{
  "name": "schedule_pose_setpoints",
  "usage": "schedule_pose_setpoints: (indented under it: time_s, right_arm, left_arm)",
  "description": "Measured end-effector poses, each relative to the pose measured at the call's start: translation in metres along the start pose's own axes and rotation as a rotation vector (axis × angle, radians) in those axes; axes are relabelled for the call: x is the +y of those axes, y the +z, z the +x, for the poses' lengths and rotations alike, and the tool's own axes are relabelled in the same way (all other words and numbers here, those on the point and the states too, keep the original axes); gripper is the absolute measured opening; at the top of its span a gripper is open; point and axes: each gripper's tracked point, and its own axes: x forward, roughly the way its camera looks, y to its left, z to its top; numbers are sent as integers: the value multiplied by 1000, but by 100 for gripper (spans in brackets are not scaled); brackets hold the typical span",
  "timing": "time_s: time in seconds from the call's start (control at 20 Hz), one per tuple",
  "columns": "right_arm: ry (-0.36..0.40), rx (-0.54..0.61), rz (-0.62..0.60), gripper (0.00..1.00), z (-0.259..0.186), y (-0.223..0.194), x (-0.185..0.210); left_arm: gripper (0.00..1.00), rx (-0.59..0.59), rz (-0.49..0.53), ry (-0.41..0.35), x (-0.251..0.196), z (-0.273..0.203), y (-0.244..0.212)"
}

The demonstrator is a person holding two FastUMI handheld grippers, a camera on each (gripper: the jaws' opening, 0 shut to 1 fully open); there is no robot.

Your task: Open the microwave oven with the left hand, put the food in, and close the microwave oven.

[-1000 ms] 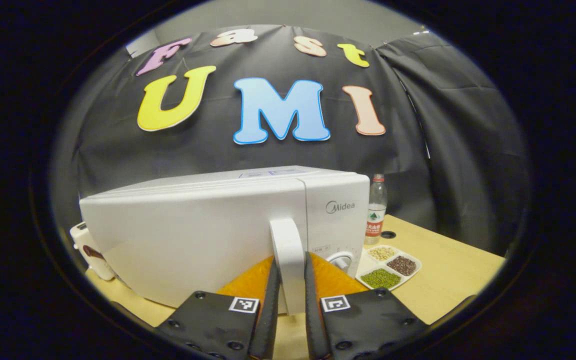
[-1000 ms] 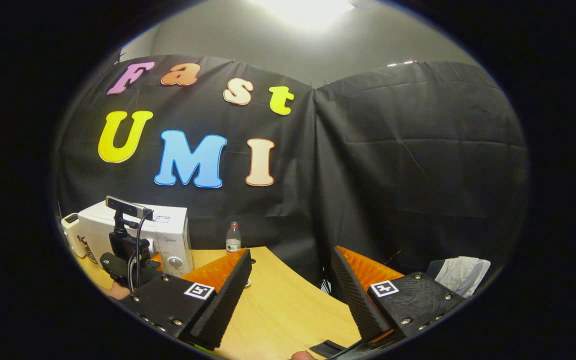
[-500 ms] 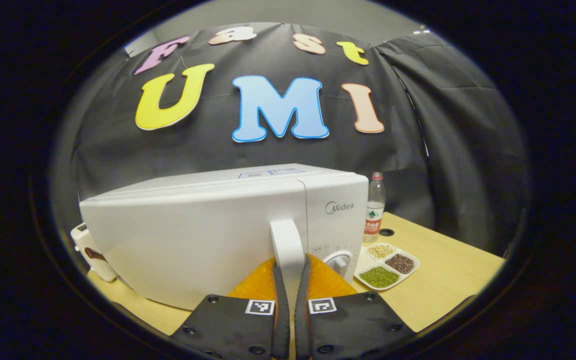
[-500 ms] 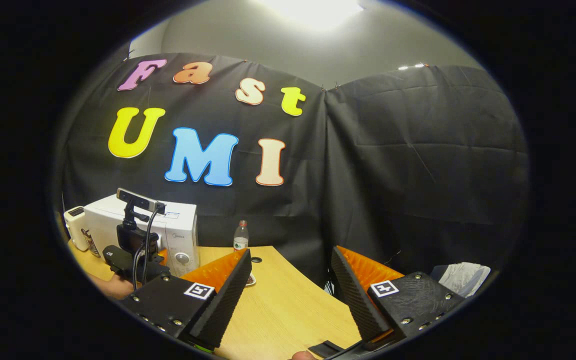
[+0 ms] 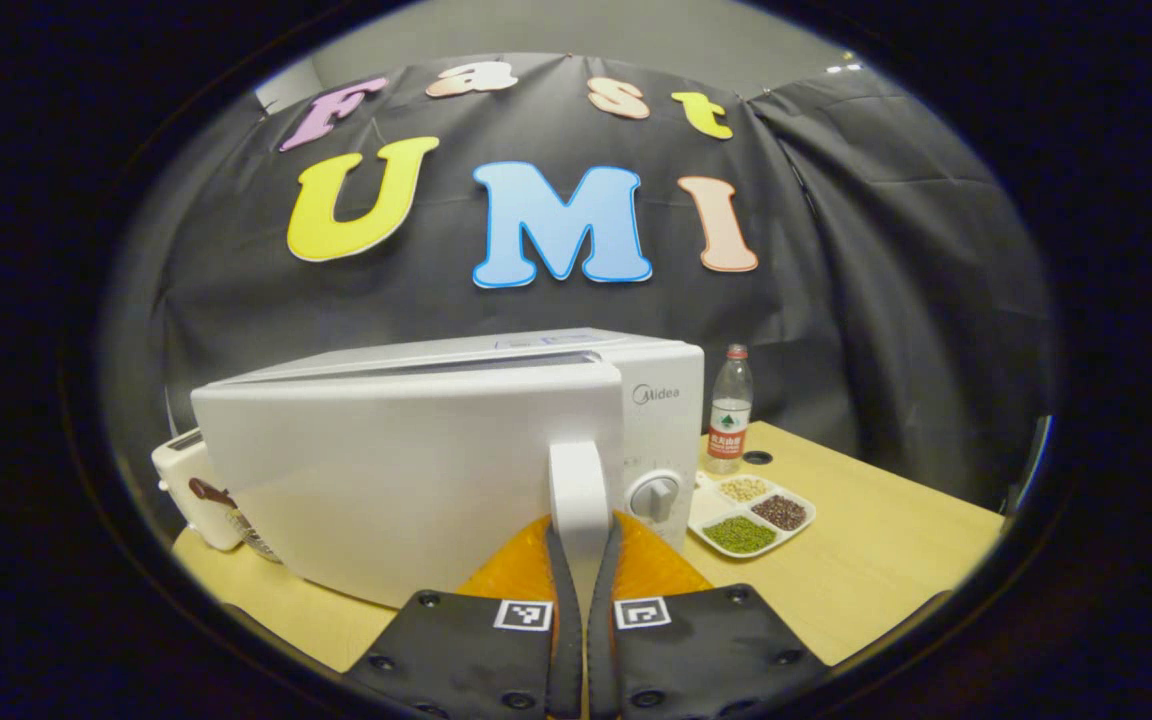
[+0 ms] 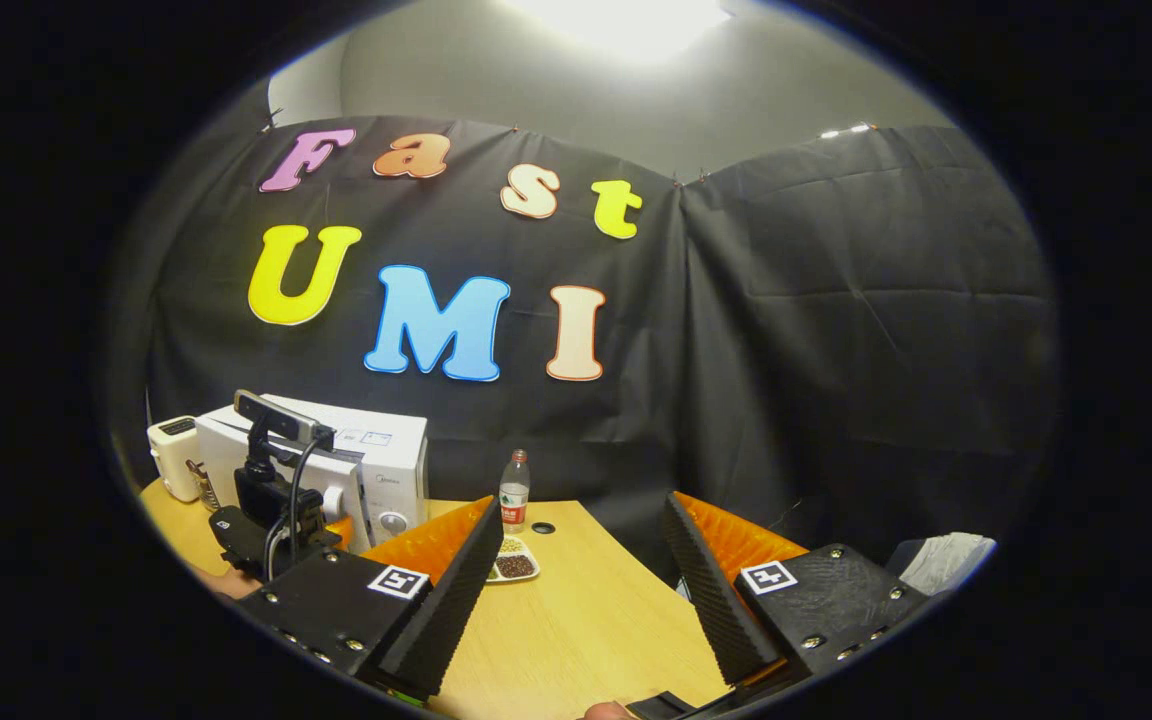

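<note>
Two fingers of the left gripper (image 5: 579, 560) rise from the bottom of the left gripper view and press together on the white door handle (image 5: 577, 490) of the microwave oven (image 5: 416, 460), one finger on each side of it, so the jaws are clamped on the handle. The door (image 5: 406, 480) stands slightly ajar, its handle edge swung a little out from the control panel (image 5: 661, 440), with a thin gap along the top. Right of the jaws and farther off, a divided tray of food (image 5: 751, 510) with green, dark and pale grains lies on the wooden table (image 5: 896, 540), just beside the oven's control side, and a water bottle (image 5: 728, 410) stands upright just behind the tray. Left of the jaws, behind the oven, a small white appliance (image 5: 194, 485) sits on the table. In the right gripper view, the right gripper (image 6: 576, 560) has its jaws wide apart with nothing between them, over bare table (image 6: 586, 620). Far to the left of these jaws the left gripper (image 6: 271, 500), with its camera mast and cable, is at the microwave oven (image 6: 376, 460). The tray of food (image 6: 513, 565) peeks out just past the left finger, with the water bottle (image 6: 513, 492) upright behind it
</note>
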Motion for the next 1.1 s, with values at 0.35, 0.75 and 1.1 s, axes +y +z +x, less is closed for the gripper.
schedule_pose_setpoints:
  time_s: [0.35, 0.75, 1.1]
  right_arm:
    - [121, -36, 19, 98, -11, 5, -1]
    - [288, -56, 61, 97, -32, 0, -3]
    - [434, -69, 62, 98, -57, 2, 24]
  left_arm:
    - [8, 14, 12, 31, 7, -51, -9]
    - [9, 53, 6, 139, 29, -118, -22]
    - [13, 79, -14, 231, 65, -183, -38]
